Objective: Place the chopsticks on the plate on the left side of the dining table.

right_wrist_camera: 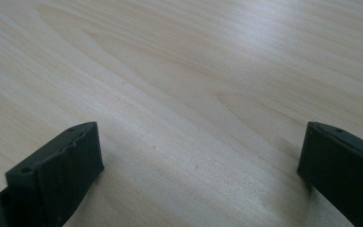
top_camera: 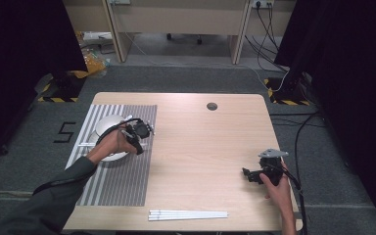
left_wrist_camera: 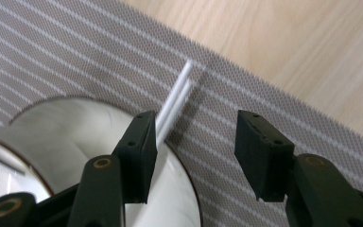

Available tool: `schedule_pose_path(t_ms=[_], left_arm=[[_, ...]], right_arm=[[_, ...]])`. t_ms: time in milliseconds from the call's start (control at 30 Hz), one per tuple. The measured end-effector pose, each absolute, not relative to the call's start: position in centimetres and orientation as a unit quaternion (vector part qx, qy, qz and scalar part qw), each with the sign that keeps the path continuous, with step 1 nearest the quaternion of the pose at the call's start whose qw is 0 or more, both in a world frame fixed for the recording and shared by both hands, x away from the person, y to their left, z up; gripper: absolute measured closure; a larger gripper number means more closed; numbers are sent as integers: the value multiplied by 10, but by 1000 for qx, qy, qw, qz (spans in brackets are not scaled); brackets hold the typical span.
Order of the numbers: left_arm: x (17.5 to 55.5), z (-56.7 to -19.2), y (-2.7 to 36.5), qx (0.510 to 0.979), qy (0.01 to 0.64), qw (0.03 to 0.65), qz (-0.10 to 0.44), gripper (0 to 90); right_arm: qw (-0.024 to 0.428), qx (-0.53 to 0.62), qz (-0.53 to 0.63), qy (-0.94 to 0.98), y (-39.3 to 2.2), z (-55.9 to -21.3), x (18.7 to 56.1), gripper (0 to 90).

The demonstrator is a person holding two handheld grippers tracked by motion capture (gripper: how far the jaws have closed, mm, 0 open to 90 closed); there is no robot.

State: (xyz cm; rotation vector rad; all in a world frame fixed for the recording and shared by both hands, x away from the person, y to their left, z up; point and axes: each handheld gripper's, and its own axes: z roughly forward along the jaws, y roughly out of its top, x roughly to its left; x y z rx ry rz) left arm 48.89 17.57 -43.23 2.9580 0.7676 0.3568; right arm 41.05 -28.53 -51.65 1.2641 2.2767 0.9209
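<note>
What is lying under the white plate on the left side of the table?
A grey striped placemat lies under the white plate. White chopsticks rest on the plate's rim. The left claw and hand cover part of the plate, hiding what lies there.

We see a smooth pale wood table, a woven matt striped placemat, a glossy white plate and matt black gripper jaws.

Hidden behind a jaw of the left gripper: near ends of the white chopsticks. Bowl cut off at the bottom-left edge; plate beneath largely covered.
</note>
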Motion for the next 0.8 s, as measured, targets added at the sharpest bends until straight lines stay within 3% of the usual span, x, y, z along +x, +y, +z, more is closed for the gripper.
schedule_pose_path(t_ms=[800], left_arm=[[532,-446,162,948,298,47,102,482]], right_arm=[[188,448,328,810,-285,-517,411,5]])
